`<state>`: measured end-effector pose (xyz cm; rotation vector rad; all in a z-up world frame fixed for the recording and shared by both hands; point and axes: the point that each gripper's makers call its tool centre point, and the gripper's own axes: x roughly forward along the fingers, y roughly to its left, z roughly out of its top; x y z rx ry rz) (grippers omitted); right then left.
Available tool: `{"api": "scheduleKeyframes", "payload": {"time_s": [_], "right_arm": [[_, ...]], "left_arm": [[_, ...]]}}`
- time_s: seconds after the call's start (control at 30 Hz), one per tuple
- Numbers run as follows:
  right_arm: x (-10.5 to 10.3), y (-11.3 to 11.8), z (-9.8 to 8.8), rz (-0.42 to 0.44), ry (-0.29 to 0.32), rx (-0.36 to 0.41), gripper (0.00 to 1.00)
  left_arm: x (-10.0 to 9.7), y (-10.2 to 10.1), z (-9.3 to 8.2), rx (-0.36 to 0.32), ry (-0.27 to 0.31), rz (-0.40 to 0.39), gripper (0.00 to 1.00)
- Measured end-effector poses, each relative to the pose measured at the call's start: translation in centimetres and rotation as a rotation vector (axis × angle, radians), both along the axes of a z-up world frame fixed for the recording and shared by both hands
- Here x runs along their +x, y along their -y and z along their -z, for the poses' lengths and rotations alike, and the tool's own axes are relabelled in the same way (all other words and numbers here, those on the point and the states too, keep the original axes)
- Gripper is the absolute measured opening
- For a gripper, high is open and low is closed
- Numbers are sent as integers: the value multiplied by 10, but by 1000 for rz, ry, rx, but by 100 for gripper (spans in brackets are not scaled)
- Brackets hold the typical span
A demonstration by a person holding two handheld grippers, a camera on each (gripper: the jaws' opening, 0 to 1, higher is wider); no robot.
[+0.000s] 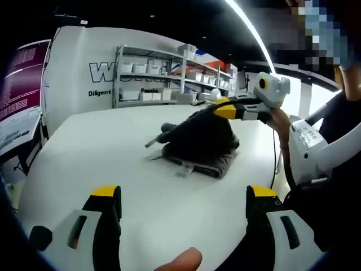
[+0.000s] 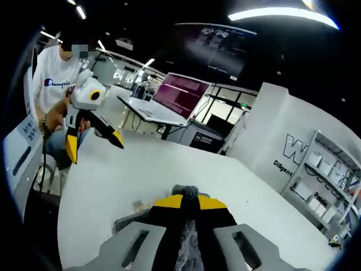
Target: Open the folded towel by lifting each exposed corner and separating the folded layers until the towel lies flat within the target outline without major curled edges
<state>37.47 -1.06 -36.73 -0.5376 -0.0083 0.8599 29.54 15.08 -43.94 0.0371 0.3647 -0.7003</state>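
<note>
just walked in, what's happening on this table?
A person is unfolding a dark folded towel on a white table with two handheld grippers. The right gripper is shut on a top layer of the towel and has it pulled up. The left gripper is open, holding nothing, away from the towel. The towel is mostly folded, not yet flat. Shelving stands behind the table.

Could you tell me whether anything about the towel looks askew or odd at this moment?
Yes. The towel on the white table is partly pulled up: the right gripper pinches a dark layer and lifts it into a peak, while the folded part below stays flat. The left gripper is open, away from it.
</note>
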Motion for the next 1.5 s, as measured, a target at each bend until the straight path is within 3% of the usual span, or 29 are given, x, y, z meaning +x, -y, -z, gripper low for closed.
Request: {"api": "scheduleKeyframes", "payload": {"time_s": [0.23,0.7,1.27,1.43,1.5], "right_arm": [[10,31,-8,116,33,30,3],[31,114,-12,406,102,16,3],[33,205,8,675,95,-57,3],[34,240,21,774,89,-133,4],[35,254,38,807,35,-161,4]], "left_arm": [[2,2,0,3,0,10,90],[4,7,-1,16,0,19,90],[3,11,0,34,1,25,90],[3,13,0,39,2,36,90],[3,14,0,40,2,39,90]]}}
